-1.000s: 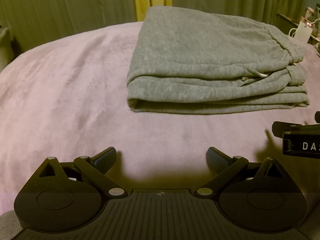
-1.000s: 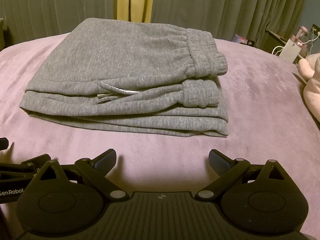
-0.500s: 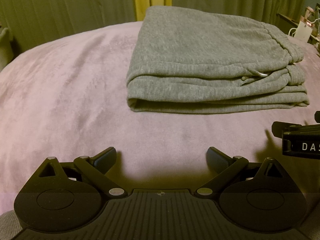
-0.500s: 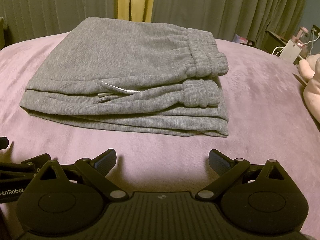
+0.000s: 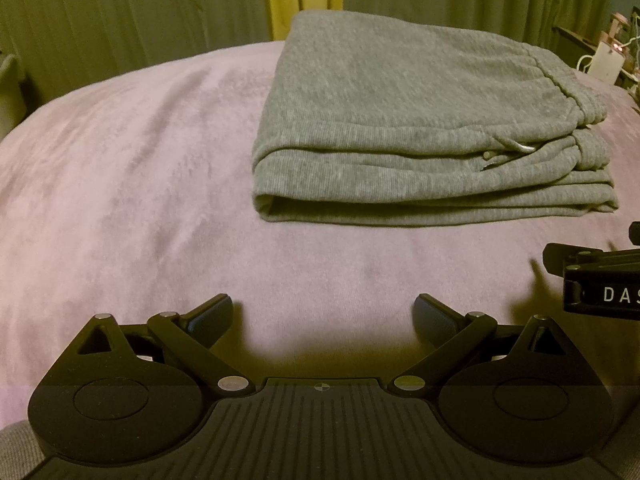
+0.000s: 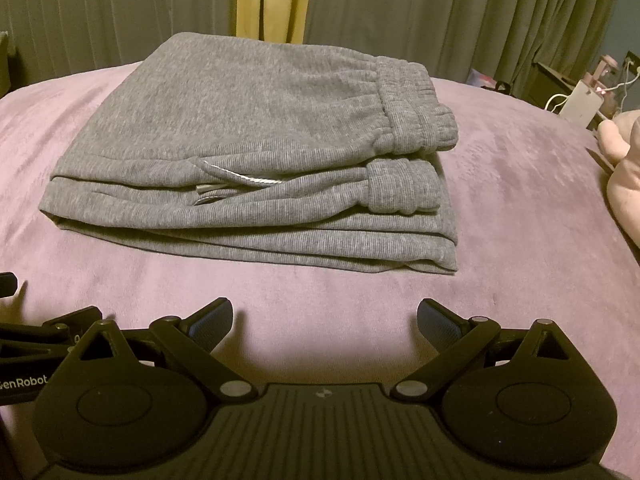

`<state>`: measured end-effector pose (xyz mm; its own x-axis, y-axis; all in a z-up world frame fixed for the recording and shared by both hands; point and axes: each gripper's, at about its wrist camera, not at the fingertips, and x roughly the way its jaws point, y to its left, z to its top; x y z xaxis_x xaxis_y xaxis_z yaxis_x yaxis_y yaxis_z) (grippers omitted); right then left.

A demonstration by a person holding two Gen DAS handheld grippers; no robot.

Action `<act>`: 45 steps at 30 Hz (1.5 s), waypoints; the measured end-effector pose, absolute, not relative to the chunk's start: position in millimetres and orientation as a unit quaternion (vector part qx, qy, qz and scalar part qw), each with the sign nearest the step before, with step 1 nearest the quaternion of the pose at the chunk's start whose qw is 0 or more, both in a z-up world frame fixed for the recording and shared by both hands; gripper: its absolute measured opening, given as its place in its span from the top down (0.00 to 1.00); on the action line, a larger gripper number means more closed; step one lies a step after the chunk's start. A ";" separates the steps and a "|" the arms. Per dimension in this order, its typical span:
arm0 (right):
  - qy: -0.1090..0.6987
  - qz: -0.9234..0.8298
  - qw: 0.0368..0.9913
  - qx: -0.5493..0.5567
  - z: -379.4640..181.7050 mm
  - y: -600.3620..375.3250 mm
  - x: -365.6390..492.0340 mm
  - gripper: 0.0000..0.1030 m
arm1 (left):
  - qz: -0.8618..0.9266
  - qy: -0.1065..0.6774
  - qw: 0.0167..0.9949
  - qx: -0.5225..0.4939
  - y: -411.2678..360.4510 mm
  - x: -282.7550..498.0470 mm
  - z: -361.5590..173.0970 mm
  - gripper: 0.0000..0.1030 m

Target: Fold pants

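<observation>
Grey sweatpants (image 5: 420, 120) lie folded in a neat stack on a pink bedcover (image 5: 140, 200), waistband to the right, a white drawstring (image 6: 236, 176) poking out of the front edge. They also show in the right wrist view (image 6: 256, 128). My left gripper (image 5: 323, 312) is open and empty, low over the cover, short of the stack's front left corner. My right gripper (image 6: 325, 316) is open and empty, in front of the stack's front edge. Each gripper shows at the edge of the other's view.
Green curtains (image 6: 440, 12) with a yellow strip (image 6: 272, 0) hang behind the bed. A pink soft toy (image 6: 624, 176) lies at the right edge. A white charger with cables (image 6: 580, 100) sits on a dark stand beyond it.
</observation>
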<state>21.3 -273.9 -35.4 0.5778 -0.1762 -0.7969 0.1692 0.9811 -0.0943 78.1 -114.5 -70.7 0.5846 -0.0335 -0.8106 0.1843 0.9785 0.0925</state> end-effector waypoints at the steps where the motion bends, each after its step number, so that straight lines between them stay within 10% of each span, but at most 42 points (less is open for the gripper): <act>1: 0.449 -0.098 0.888 -0.004 -35.2 -273.8 21.1 0.04 | -0.061 0.451 0.886 0.084 -114.7 78.2 -70.7 0.02; 45: 0.448 -0.096 0.889 -0.011 -34.4 -273.9 21.4 0.04 | -0.069 0.453 0.885 0.081 -114.5 77.7 -69.9 0.02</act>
